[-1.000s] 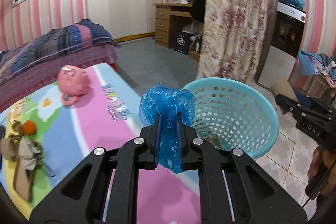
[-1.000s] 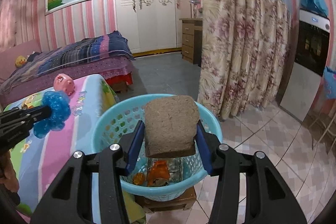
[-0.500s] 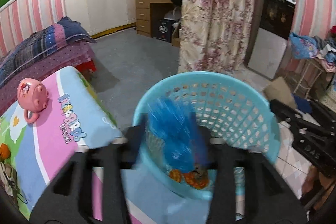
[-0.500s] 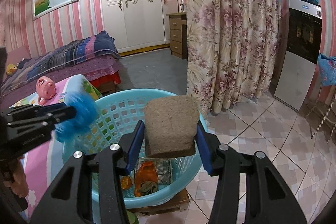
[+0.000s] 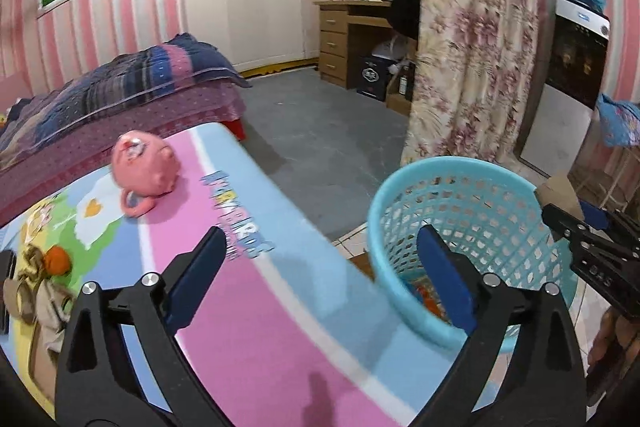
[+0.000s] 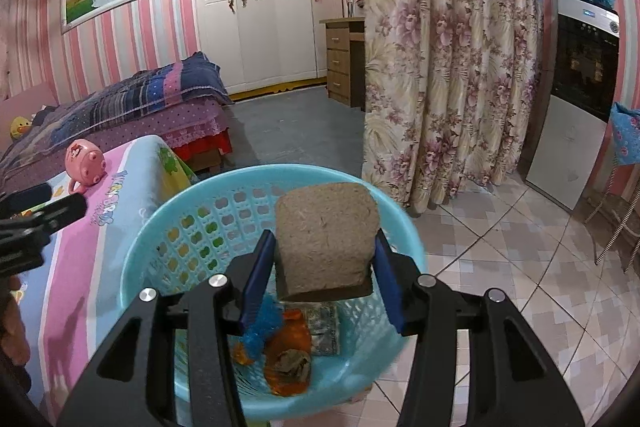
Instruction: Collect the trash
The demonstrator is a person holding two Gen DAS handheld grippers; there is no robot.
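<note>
Turquoise plastic lattice basket [image 6: 168,227] stands just beside the near right edge of the table with the pink and blue cartoon cover [image 5: 280,347]. Above its opening we hold the right gripper [image 6: 320,267], whose blue pads press on both sides of a brown fibrous block [image 6: 326,239]. In the basket bottom we see a crumpled blue plastic bag [image 6: 260,327] next to orange wrappers [image 6: 292,359]. Our left gripper [image 5: 320,279] is over the table edge; its jaws are opening wide with nothing between them. A pink pig-shaped toy [image 5: 144,167] sits farther left on the cover.
</note>
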